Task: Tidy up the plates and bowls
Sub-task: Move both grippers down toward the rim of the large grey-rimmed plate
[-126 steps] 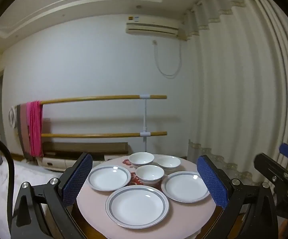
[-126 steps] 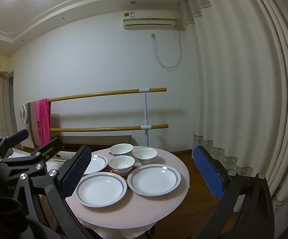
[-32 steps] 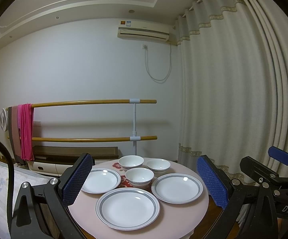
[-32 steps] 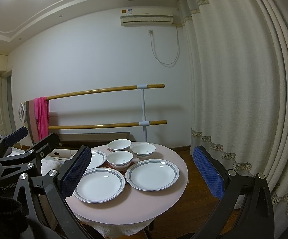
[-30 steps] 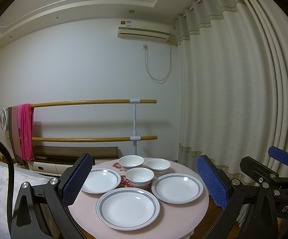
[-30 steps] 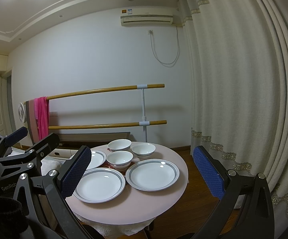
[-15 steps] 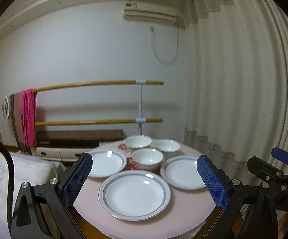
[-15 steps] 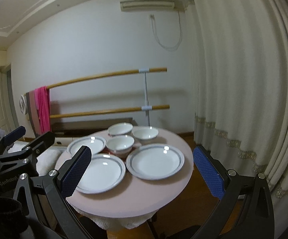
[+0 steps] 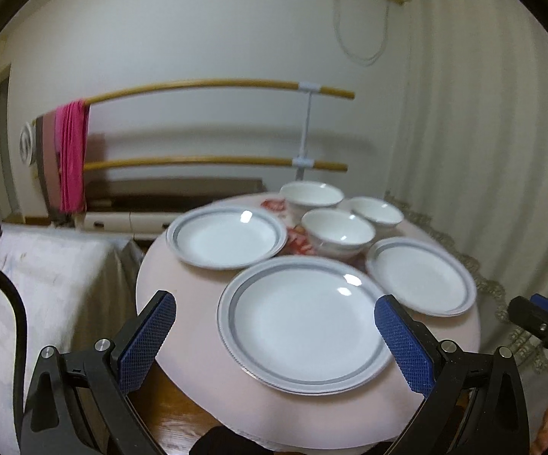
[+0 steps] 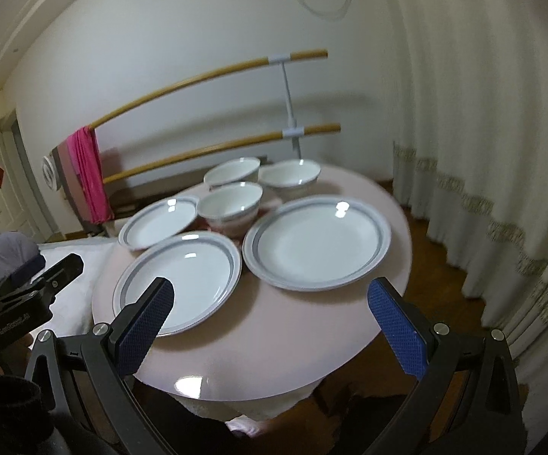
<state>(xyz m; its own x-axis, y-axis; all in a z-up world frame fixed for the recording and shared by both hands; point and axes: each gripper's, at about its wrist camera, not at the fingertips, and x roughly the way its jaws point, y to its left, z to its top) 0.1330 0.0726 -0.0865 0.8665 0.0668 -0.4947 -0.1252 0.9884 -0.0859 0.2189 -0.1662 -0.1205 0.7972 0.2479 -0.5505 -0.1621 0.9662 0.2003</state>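
in the left wrist view, your left gripper hangs just above the near edge of the round table, its blue pads spread wide and holding nothing. the near plate lies flat between them, close to the table's edge. i judge the main risk here is a low or flat approach: you could shove that plate forward into the front bowl or the left plate, since the crockery sits closely grouped and the rims are thin and smooth to pinch. this view is soft with blur, so judge your height with care. counted here: three plates, the third being the right plate, and three bowls, with the back left bowl and back right bowl behind.

in the right wrist view, your right gripper is also wide open and empty, short of the right plate. that plate reaches near the table's right rim, above bare floor, so i think a slipped pinch or a sideways nudge could send it off. the near plate sits just beside it and could be clipped by your left-hand pad. the count agrees: three plates, three bowls, all single, none stacked yet.
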